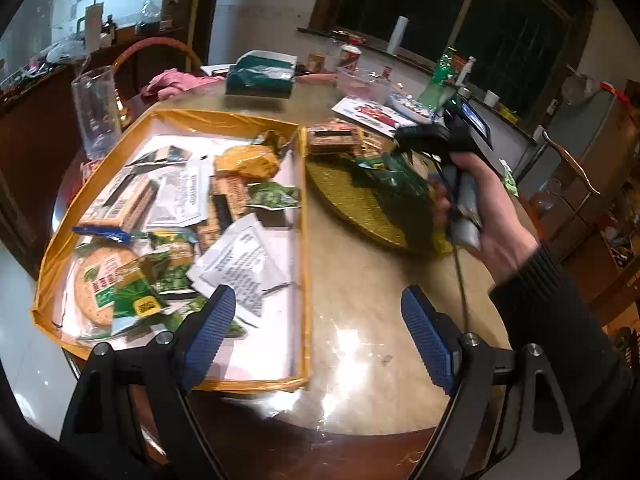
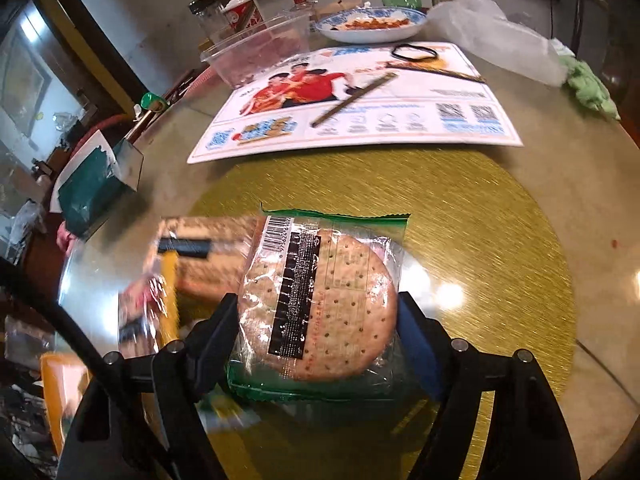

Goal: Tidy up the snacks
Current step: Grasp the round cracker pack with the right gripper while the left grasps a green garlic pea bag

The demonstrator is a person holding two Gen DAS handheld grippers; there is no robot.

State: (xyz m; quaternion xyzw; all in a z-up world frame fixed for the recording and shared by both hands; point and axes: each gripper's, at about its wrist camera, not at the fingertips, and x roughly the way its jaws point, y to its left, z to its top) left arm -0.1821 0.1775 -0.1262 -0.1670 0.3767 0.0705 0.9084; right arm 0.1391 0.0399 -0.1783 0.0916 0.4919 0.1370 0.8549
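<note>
My right gripper (image 2: 316, 316) is shut on a round biscuit packet (image 2: 320, 304), clear with green ends and a barcode, just above the round gold mat (image 2: 480, 220). Blurred brown cracker packets (image 2: 208, 256) lie left of it. In the left wrist view a hand (image 1: 492, 216) holds that gripper over the gold mat (image 1: 360, 208), with brown cracker packets (image 1: 332, 140) beyond. My left gripper (image 1: 318, 300) stands open and holds nothing. It straddles the right wall of the yellow-rimmed tray (image 1: 302, 240), which holds several packets: a round biscuit packet (image 1: 100, 284), white sachets (image 1: 240, 268) and a yellow packet (image 1: 246, 162).
A tall glass (image 1: 96, 112) stands behind the tray, and a green tissue box (image 1: 260, 74) further back. Beyond the mat lie a printed leaflet (image 2: 360, 108) with a stick on it, a clear plastic tub (image 2: 260, 48), a plate of food (image 2: 372, 22) and a plastic bag (image 2: 492, 28).
</note>
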